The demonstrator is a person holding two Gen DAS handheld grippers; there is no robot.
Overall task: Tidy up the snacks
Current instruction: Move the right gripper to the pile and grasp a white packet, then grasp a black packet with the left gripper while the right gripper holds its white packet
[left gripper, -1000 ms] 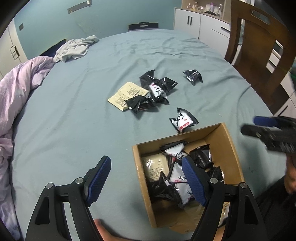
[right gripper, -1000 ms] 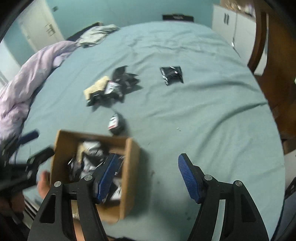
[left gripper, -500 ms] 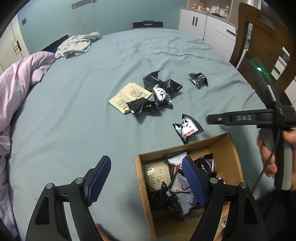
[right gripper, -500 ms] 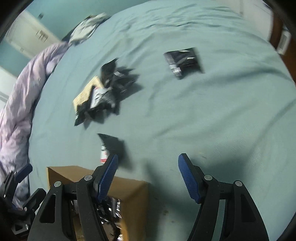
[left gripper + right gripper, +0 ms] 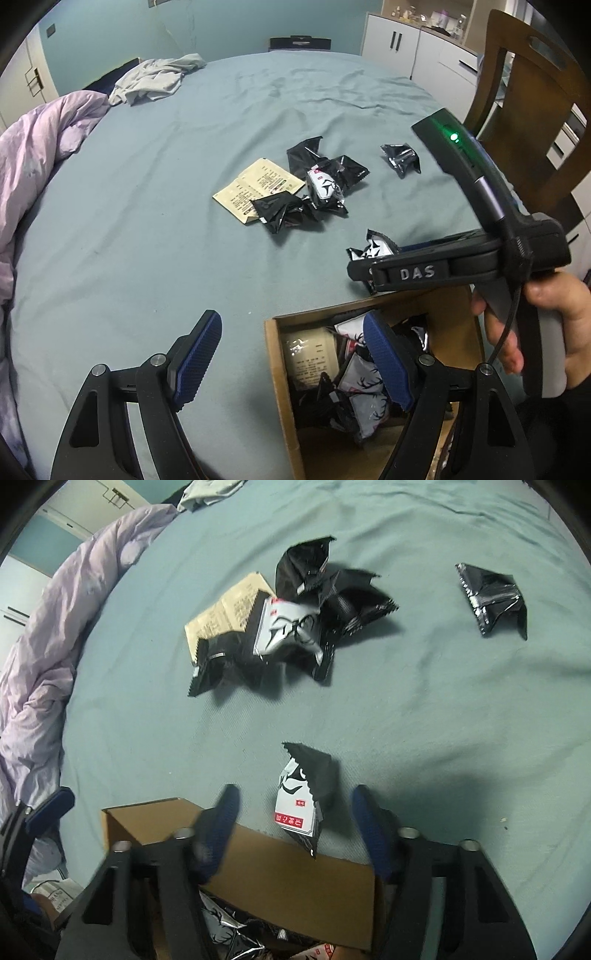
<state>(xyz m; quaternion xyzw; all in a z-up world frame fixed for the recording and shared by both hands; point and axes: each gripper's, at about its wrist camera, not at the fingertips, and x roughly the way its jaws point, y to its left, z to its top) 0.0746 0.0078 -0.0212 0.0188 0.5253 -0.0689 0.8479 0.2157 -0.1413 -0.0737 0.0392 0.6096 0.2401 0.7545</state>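
The right gripper, blurred, jaws just closing, straddles a snack packet beside the cardboard box, pads apart. "DAS" shows. Left gripper gapes empty.

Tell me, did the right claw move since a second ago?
Yes. The right claw went from over the box out past its far wall, and now straddles the loose snack packet.

Black gripper frames, ribbed blue fingers, silver screws, raised "DAS" lettering, green light.
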